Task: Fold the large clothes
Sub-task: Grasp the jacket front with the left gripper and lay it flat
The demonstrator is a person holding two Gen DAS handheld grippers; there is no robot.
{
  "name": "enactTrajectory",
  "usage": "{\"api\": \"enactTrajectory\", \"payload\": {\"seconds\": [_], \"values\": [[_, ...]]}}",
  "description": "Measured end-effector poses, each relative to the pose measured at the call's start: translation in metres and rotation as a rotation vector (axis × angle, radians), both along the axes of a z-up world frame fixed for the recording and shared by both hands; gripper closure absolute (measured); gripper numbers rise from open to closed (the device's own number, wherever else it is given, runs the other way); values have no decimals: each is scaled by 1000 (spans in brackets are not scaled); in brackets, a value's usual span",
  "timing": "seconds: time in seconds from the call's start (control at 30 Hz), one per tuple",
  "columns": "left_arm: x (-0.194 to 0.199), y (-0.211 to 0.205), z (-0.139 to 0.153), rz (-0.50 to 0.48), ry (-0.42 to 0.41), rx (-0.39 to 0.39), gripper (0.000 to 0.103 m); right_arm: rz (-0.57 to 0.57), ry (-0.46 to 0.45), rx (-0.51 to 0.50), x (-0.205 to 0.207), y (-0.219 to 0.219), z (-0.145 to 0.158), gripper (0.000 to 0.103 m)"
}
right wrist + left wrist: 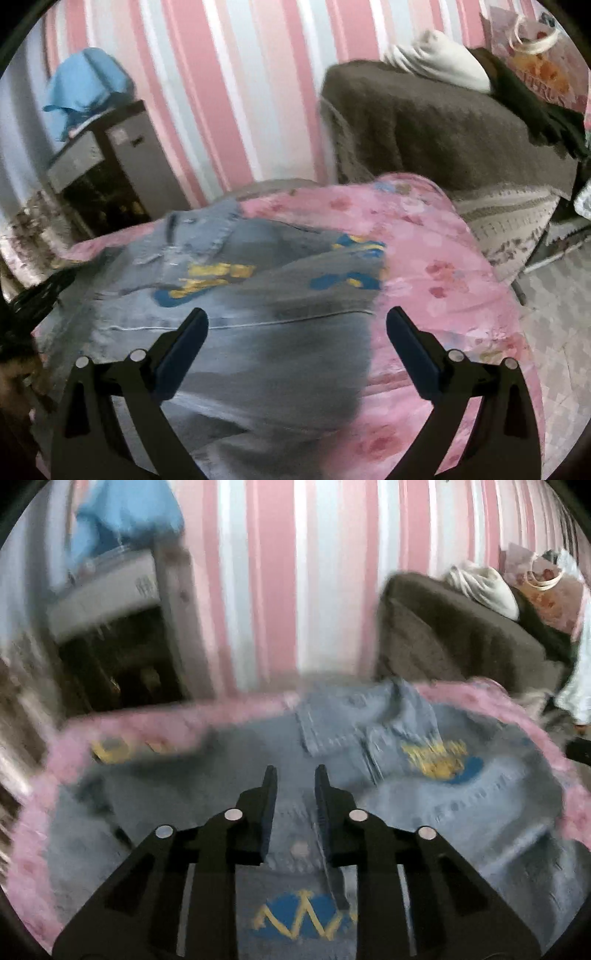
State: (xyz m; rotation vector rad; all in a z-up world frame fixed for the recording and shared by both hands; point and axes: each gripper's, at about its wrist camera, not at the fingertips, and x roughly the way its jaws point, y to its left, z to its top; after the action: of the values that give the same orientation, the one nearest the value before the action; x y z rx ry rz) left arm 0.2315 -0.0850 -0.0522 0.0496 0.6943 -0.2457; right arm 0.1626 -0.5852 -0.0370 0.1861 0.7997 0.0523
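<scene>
Your left gripper (294, 771) hovers narrowed but empty over the blue denim jacket (424, 805) at frame centre on the pink floral bedspread (436, 258); right gripper (297, 321) gapes. Next, pinch an edge.

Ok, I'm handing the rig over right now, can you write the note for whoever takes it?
Left gripper: jaws narrowed, a small gap between them, over the denim jacket; nothing visibly pinched.
Right gripper: jaws wide open, holding nothing, above the jacket's right edge.
Jacket lies spread and rumpled on the pink floral cover.
Done: laid out, no neat fold visible.
Left: grip it, fold it, flatten it.
</scene>
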Motion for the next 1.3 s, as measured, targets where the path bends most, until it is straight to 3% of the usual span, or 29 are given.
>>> {"api": "enactTrajectory", "payload": {"seconds": [0.07,0.1,0.17,0.4,0.43,0.47,0.5,0.57,0.6,0.77,0.87,0.93,1.1,1.13,1.23,1.3], "values": [[-8,0,-5,-25,-12,-30,14,-27,12,52,3,-12,-6,6],[-11,-4,-6,-28,-19,-35,4,-38,13,58,3,-14,-8,6],[-12,-12,-8,-20,-20,-29,3,-32,16,52,4,-13,-10,6],[0,-51,-43,-55,156,43,6,-16,28,34,11,-5,-13,6],[1,-57,-51,-93,184,22,24,-10,33,37,12,-5,-15,6],[1,-63,-59,-119,211,30,50,-6,41,32,14,-5,-17,6],[1,-68,-64,-125,215,48,53,-5,46,26,15,-5,-19,6],[-2,-70,-62,-133,183,34,82,1,56,27,17,-6,-22,6],[-2,-67,-55,-145,182,-5,83,-1,57,26,17,-8,-23,6],[1,-50,3,-86,-41,-2,83,-24,49,32,24,-19,-21,6],[22,-35,15,-27,-80,39,77,-5,64,10,38,-11,-24,6],[38,-30,3,2,-47,87,75,15,88,-9,49,-3,-31,6],[48,-12,-43,54,73,107,54,30,245,-170,76,13,-75,5],[47,-7,-51,65,92,108,46,31,239,-176,77,12,-78,3],[41,9,-60,75,129,56,37,12,221,-172,74,10,-71,3],[29,22,-51,75,104,8,28,12,130,-155,59,11,-51,3]]}}
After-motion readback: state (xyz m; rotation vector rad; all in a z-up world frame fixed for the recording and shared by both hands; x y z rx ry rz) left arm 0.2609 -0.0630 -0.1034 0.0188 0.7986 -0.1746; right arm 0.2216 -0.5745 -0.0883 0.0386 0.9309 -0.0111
